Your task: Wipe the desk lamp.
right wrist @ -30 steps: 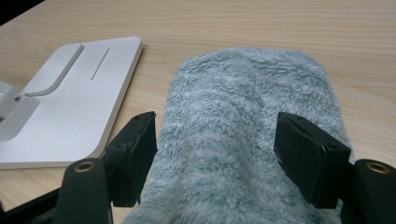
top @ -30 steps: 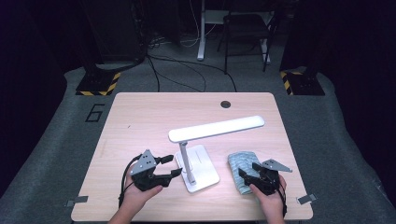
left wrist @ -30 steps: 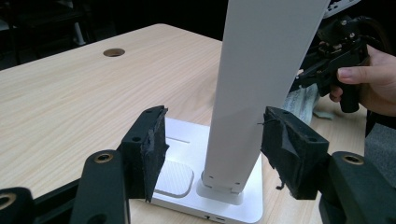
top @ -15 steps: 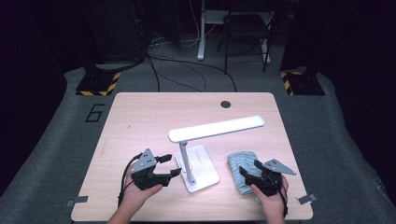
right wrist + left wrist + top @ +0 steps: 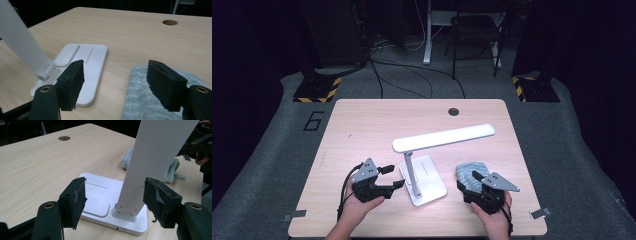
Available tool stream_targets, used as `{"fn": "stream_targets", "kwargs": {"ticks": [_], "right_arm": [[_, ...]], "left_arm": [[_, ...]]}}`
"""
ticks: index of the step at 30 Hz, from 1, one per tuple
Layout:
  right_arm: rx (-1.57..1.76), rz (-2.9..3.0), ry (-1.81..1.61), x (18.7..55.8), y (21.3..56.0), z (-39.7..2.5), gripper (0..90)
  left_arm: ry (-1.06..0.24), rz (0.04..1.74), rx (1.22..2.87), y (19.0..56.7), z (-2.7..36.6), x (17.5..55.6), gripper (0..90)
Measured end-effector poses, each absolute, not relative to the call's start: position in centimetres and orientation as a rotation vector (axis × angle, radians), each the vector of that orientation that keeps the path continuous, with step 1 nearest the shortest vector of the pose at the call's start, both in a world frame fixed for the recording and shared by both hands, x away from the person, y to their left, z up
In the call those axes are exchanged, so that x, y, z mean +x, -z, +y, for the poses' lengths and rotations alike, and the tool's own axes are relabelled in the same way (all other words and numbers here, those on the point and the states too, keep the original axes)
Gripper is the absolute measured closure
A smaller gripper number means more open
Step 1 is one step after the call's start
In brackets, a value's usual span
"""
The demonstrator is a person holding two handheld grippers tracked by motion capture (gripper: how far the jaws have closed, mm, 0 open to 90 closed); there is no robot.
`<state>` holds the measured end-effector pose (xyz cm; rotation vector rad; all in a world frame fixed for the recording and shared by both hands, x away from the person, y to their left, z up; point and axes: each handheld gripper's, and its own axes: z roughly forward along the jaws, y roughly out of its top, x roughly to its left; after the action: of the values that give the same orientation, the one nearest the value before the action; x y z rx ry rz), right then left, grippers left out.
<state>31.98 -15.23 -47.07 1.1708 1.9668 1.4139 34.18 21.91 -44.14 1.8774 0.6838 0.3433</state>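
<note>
A white desk lamp stands in the middle of the table, with a flat base [image 5: 429, 187], an upright post [image 5: 410, 167] and a long head [image 5: 444, 137]. My left gripper [image 5: 396, 176] is open just left of the post. In the left gripper view the post [image 5: 150, 157] rises just beyond the gap of my left gripper [image 5: 115, 200], with neither pad touching it. A grey cloth [image 5: 469, 169] lies right of the base. My right gripper [image 5: 468, 180] hovers open over its near edge. In the right gripper view the cloth [image 5: 145, 100] lies under my right gripper [image 5: 115, 80].
The wooden table [image 5: 377, 130] has a round cable hole [image 5: 454, 111] near its far edge. Beyond the table stand chair and desk legs [image 5: 472, 45], cables and yellow-black striped feet [image 5: 317, 92] on a grey floor.
</note>
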Motion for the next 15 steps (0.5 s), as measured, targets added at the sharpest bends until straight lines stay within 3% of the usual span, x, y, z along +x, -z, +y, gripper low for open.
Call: {"fn": "stream_targets", "kwargs": {"ticks": [15], "right_arm": [[0.879, 2.196, -1.498, 31.1, 45.7, -5.7, 42.5]], "left_arm": [[-0.419, 0.723, 1.827, 43.1, 24.5, 34.3, 34.8]]}}
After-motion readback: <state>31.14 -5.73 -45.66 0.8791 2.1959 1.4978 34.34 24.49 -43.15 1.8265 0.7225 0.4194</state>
